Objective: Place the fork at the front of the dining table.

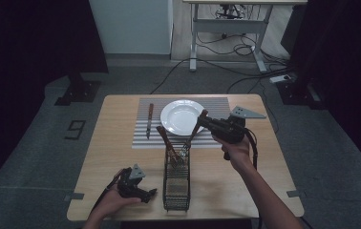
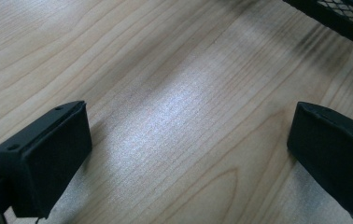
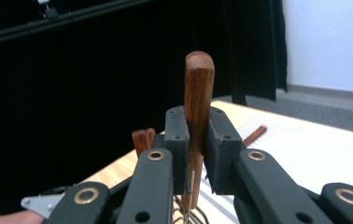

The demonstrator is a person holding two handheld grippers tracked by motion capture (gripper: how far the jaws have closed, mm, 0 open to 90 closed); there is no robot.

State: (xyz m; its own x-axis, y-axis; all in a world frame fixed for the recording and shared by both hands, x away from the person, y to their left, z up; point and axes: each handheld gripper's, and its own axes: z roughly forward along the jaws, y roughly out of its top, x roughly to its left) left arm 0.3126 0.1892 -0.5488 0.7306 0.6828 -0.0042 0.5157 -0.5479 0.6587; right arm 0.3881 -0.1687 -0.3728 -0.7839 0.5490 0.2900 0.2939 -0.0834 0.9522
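We see a dim room: grey carpet floor [image 1: 35, 157], black curtains [image 1: 21, 43] both sides, pale wall [image 1: 131, 24], a white-framed desk [image 1: 228, 19] behind, cables [image 1: 226, 71] trailing across.

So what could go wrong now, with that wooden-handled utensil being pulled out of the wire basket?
The right gripper pinches the wooden handle narrowly, so the utensil might swing or slip. Its lower end, still inside the wire basket, could snag the mesh and tip it. It might also knock the white plate.
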